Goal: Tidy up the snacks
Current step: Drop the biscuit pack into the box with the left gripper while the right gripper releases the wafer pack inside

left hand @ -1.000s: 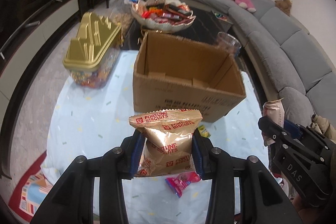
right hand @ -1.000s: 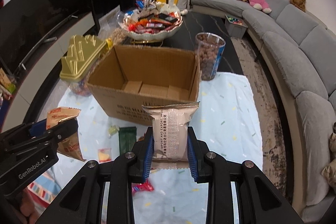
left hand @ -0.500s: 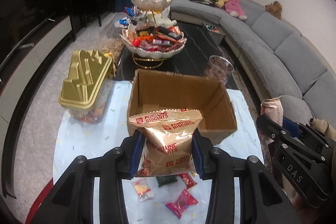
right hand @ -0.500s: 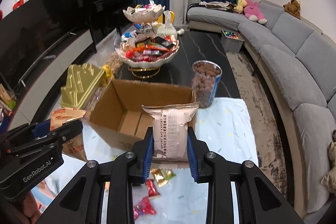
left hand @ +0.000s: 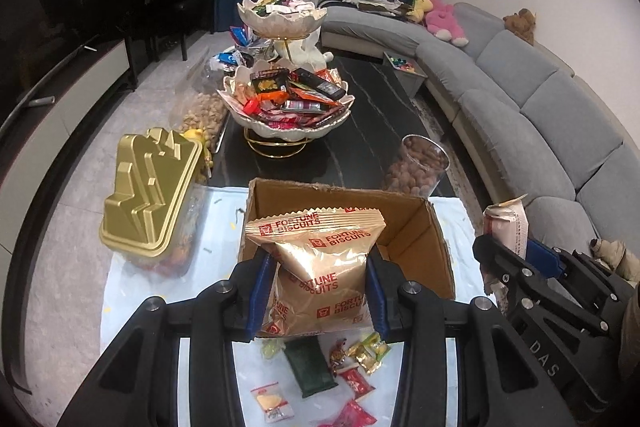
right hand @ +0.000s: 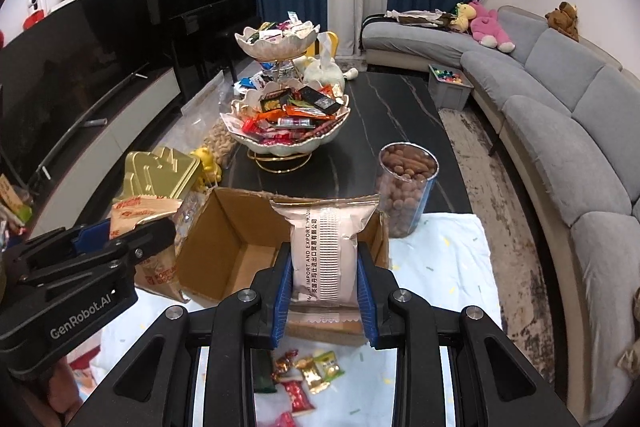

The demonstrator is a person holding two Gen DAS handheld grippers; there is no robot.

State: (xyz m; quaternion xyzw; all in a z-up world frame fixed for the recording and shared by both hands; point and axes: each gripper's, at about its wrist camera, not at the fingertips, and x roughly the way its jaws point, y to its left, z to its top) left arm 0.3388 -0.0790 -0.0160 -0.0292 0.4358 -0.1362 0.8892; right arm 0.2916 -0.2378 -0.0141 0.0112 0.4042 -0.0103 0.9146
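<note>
Already both packets hang above the cardboard box (left hand: 416, 227): the left hand-held gripper (left hand: 316, 291) clamps the biscuit bag (left hand: 320, 267), the right hand-held gripper (right hand: 324, 291) clamps the pale packet (right hand: 324, 247); released off-centre, either could catch the box rim and tumble onto the bench.

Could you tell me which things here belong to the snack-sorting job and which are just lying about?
Job: gold biscuit packet in left gripper; pale packet in right gripper; cardboard box; loose sweets.

Lying about: tiered snack stand; gold lid; nut jar; plush toys.
</note>
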